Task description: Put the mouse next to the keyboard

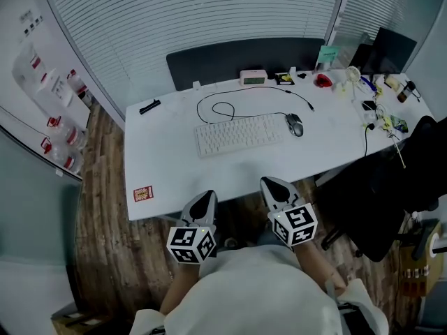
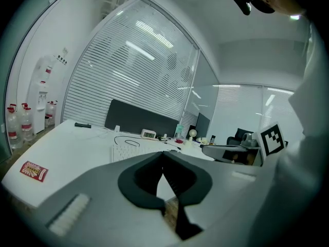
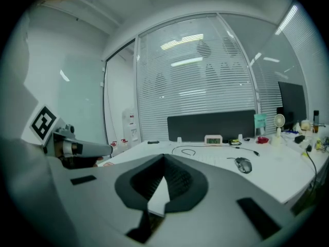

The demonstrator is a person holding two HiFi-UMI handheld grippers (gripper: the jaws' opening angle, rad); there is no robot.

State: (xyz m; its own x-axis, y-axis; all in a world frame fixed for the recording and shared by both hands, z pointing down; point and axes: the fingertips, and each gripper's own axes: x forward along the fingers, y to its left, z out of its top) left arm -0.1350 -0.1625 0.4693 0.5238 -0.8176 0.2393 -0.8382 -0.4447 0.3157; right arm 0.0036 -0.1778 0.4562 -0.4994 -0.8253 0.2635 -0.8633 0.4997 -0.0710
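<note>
- left tool [image 1: 204,197] closed all the way, jaws meeting at the tips, nothing in them; held in the air off the bench's [image 1: 167,159] near edge, on the person's side of the keyboard [image 1: 239,134], tips pointing toward it
- right tool [image 1: 276,185] likewise fully closed and empty; also off the near edge, in front of the keyboard's right half
- the two tools are side by side, apart, neither touching the bench
- keyboard white, about mid bench, slightly skewed
- mouse [image 1: 295,124] grey, flat on the bench just beside the keyboard's right end, not held
- black cable [image 1: 230,107] loops on the bench behind the keyboard and runs to the mouse
- clock [image 1: 253,77] behind the keyboard, at the far edge by the dark divider [image 1: 244,58]
- red card [image 1: 143,193] well left and in front of the keyboard, near the bench's near corner
- black pen [image 1: 149,106] behind and left of the keyboard
- small clutter well right of the keyboard, too small to name
- black chair [image 1: 391,187] off the bench, right and in front of the keyboard
</note>
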